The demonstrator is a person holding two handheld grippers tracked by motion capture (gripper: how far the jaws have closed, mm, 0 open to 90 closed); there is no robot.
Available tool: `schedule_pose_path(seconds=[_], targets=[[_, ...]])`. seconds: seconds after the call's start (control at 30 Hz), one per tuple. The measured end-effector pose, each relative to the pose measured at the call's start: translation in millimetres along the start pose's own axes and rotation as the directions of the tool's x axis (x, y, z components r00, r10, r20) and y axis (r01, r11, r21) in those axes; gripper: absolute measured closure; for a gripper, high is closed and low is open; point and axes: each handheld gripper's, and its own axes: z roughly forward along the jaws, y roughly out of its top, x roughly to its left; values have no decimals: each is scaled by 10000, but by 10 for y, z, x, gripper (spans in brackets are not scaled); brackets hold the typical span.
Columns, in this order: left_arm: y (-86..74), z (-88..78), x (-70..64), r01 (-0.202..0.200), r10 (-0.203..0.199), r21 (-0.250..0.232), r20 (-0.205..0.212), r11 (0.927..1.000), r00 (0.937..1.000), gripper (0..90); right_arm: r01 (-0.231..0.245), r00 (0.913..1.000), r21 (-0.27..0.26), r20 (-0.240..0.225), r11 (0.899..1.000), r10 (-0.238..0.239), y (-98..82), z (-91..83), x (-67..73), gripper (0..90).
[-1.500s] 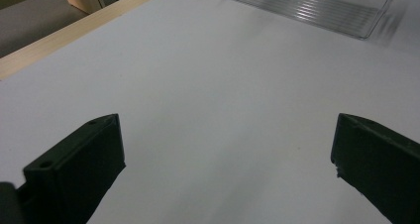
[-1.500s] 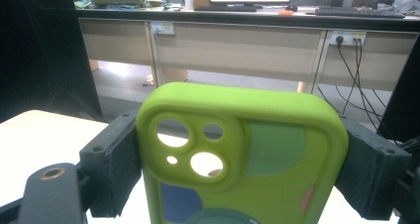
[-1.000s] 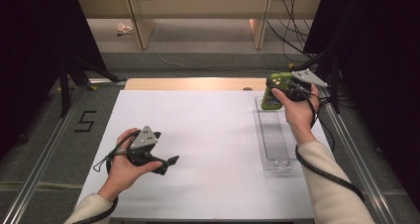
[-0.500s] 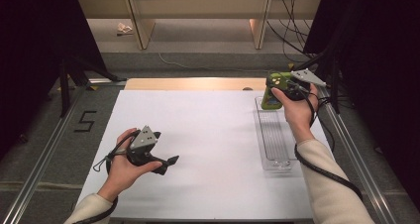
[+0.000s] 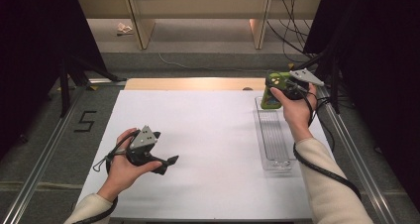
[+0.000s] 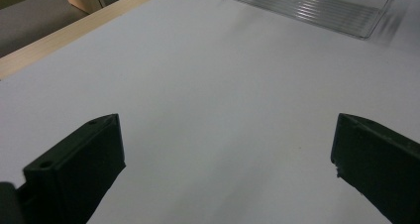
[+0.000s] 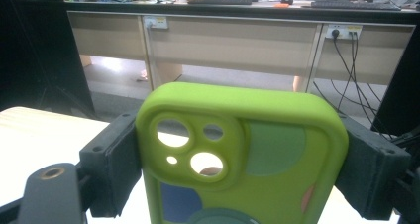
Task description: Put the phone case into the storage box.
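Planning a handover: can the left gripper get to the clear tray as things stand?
Probably yes: the left gripper has its jaws open with nothing between them, and bare white table lies between it and the clear tray.

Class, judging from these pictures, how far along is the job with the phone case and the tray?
Done: the right gripper is shut on the green phone case, held at the far end of the clear tray. In hand: holding it there. Left: probably setting it down in the tray. The left gripper waits open above the table.

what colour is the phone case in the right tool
Lime green phone case, with muted green, blue and pink patches; clearest in the right gripper view.
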Motion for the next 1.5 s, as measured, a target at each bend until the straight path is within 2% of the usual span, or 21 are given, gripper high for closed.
schedule_pose_path(seconds=[1.5], targets=[[-3,-4,1,28,-28,-9,36,10000,10000,0,-1,10000,125,87,9999,0,-46,163,33,171]])
